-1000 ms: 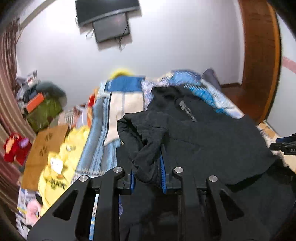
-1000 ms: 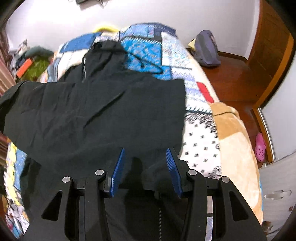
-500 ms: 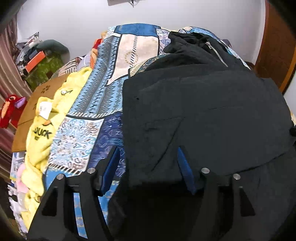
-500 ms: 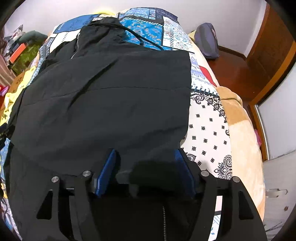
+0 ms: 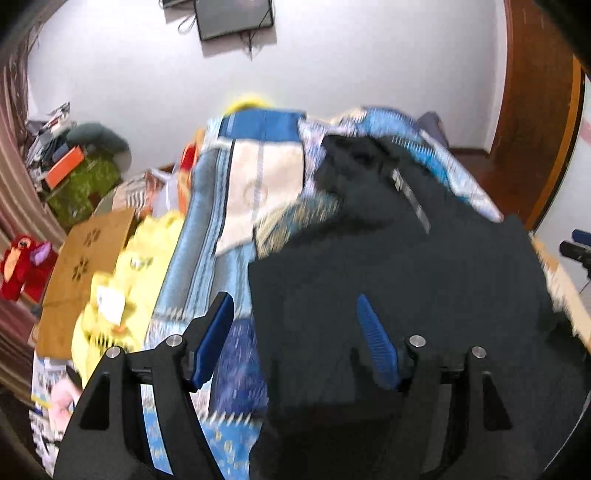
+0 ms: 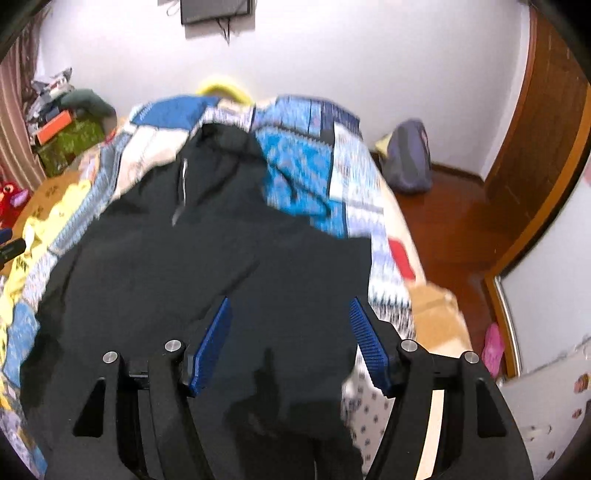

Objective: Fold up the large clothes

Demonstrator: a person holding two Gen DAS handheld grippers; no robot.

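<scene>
On top of the patchwork bedspread [image 6: 317, 173] lies the black zip-up jacket [image 6: 229, 266], spread out flat with its hood end pointing toward the far wall and the zipper [image 6: 181, 192] running down the upper part. It looks like a lower part is folded up over the body, since a straight fabric edge shows on both sides in both wrist views, though the whole thing is pretty blurry so I wouldn't swear to the exact layers

Left gripper [image 5: 295, 325] hovers above the jacket's left edge, jaws spreading apart right now, blue pads [image 5: 218, 332] clearly separated and nothing pinched between them, just cloth and bedspread seen below. Right gripper [image 6: 290, 328] is above the jacket's right side, also wide apart, pads not pressing on any fabric. So neither tool is holding anything

Next to the bed on the left there's a heap of yellow clothing [image 5: 122, 288] with a tag, a brown cardboard piece [image 5: 88, 266] with paw prints just beyond it, and a red plush toy [image 5: 20, 266] by the striped curtain. Over on the right side, a grey-blue backpack [image 6: 410, 158] sits on the wooden floor near the wall, and a dark screen [image 5: 234, 16] is mounted high on the white wall
</scene>
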